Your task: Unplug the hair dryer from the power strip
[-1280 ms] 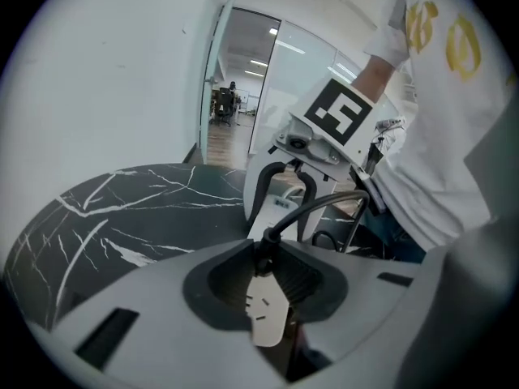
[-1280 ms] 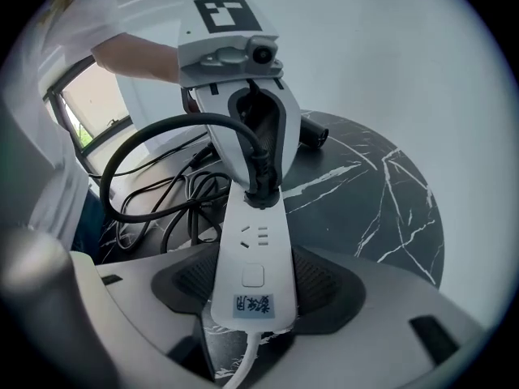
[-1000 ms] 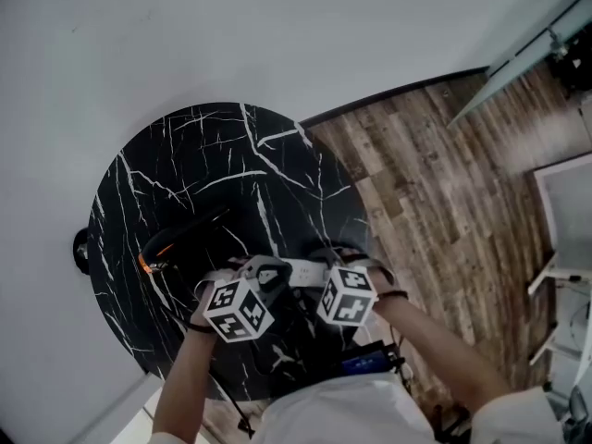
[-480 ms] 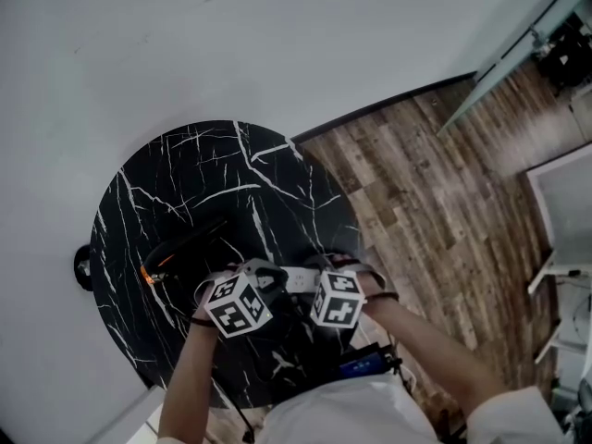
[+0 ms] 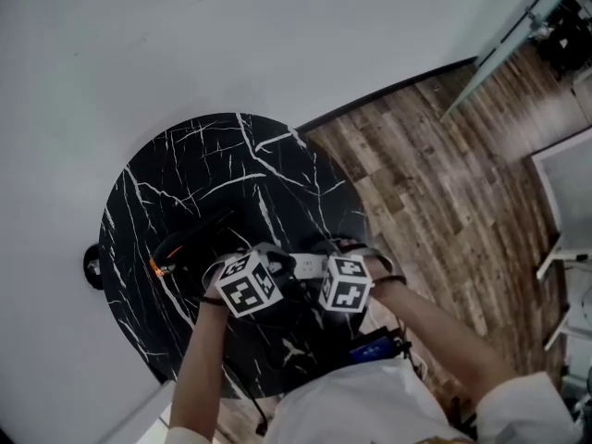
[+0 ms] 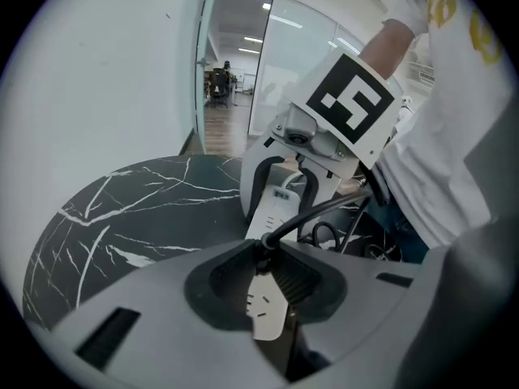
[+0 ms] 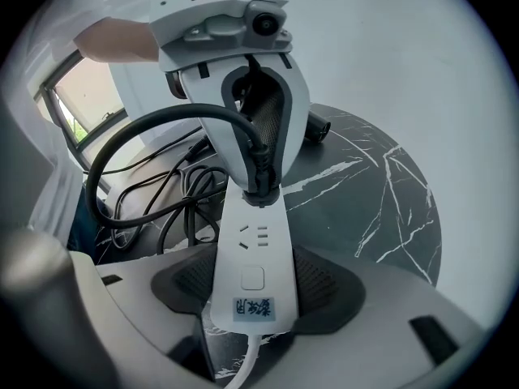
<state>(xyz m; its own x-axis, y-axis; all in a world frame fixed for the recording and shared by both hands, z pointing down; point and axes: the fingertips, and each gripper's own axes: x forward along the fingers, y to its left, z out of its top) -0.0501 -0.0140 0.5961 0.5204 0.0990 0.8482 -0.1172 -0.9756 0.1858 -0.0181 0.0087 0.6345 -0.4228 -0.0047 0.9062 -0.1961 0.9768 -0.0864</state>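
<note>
White power strip (image 7: 253,274), black veined table (image 5: 203,165)

A round black marble-look table with white veins (image 5: 199,169) is seen standing on a brown wood-plank floor (image 5: 435,174), close to a white wall (image 5: 277,35). A black hair dryer with an orange accent (image 5: 190,239) is laid on its left part. A white rectangular plastic power strip (image 5: 307,266) is seen near the front edge, with loose black coiled cords (image 7: 154,209) beside it.

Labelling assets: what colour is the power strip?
White; the power strip shows best in the right gripper view.
</note>
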